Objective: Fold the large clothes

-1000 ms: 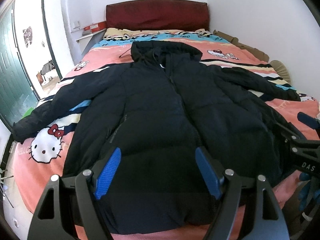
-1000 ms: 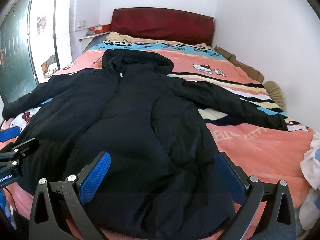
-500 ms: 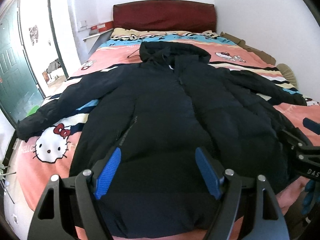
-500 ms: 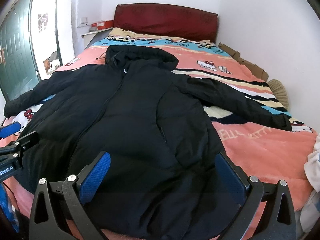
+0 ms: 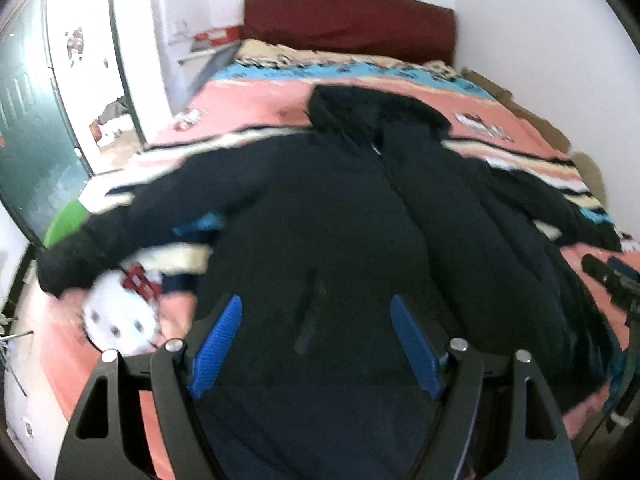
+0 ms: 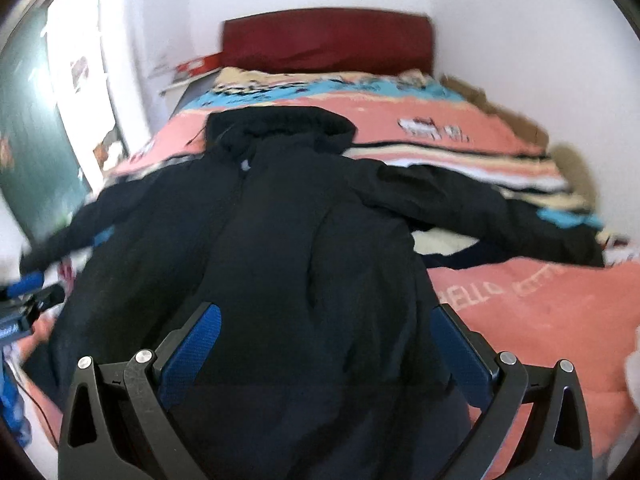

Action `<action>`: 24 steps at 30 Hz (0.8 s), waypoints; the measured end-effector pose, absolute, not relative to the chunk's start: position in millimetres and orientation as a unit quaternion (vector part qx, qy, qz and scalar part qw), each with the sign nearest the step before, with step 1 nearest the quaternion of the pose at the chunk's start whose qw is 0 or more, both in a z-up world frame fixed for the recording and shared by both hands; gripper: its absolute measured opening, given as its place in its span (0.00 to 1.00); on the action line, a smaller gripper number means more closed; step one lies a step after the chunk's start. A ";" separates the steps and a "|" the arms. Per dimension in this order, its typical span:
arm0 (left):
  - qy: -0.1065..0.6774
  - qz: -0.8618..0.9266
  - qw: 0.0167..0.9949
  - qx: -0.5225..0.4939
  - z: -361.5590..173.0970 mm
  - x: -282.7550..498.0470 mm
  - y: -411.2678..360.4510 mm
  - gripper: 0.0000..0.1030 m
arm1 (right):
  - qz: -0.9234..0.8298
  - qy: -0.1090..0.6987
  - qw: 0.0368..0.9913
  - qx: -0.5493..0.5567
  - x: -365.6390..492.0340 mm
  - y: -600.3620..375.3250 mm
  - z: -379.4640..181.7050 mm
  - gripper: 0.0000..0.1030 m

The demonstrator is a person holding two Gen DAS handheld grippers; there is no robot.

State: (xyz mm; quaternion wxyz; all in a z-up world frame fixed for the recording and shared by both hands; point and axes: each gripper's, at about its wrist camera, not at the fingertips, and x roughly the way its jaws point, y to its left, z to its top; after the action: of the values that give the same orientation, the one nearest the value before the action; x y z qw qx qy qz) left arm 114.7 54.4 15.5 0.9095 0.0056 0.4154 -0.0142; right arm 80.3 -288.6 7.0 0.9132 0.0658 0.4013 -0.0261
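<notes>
White walls and a dark red headboard [image 6: 326,38] close off the far end of the bed [image 6: 532,312], whose pink cartoon-print blanket carries the task's thing: a large black hooded puffer jacket [image 5: 340,216] lying flat on its back, front up, hood toward the headboard and both sleeves spread outward. What worries me most is the padding: thick, slippery quilted fabric like this could slide out of a shallow pinch, or I could catch only the top layer and drag the front panel off the back instead of folding both together. The sleeve on the left reaches the very edge of the bed, so a careless pull might tip it over the side, and any tug on the hem could ruck the blanket beneath. Both views are blurred, so fine placement is hard to judge. My left hand-held gripper [image 5: 316,344] hovers above the lower front of the jacket with its blue pads [image 5: 216,346] spread wide and nothing pinched between them; my right hand-held gripper [image 6: 326,354] is equally wide apart above the hem side, holding nothing.
</notes>
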 end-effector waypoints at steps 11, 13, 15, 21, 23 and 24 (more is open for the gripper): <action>0.408 0.051 0.911 -0.026 27.9 163.0 110.1 0.74 | -0.205 0.377 0.839 0.334 151.8 -489.2 -46.8 1.00; 0.416 0.058 0.907 -0.031 24.4 168.2 116.7 0.74 | -0.229 0.370 0.821 0.371 153.4 -523.6 -59.0 1.00; 0.422 0.068 0.903 -0.031 20.0 172.6 121.2 0.74 | -0.249 0.356 0.800 0.413 154.4 -559.2 -73.0 1.00; 0.434 0.081 0.897 -0.024 11.9 182.2 120.0 0.74 | -0.284 0.304 0.745 0.522 150.1 -634.1 -107.2 0.89; 0.439 0.078 0.895 -0.024 9.1 185.1 118.0 0.74 | -0.297 0.287 0.740 0.532 148.7 -648.3 -111.0 0.81; 0.442 0.076 0.893 -0.022 7.5 186.5 115.5 0.74 | -0.302 0.286 0.740 0.529 149.2 -652.1 -112.3 0.64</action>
State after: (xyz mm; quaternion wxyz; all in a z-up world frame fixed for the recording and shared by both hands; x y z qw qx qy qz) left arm 186.5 115.5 7.5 0.8934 -0.0218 0.4424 0.0760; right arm 149.2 -652.1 -112.3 0.7397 0.5288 0.2864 -0.3022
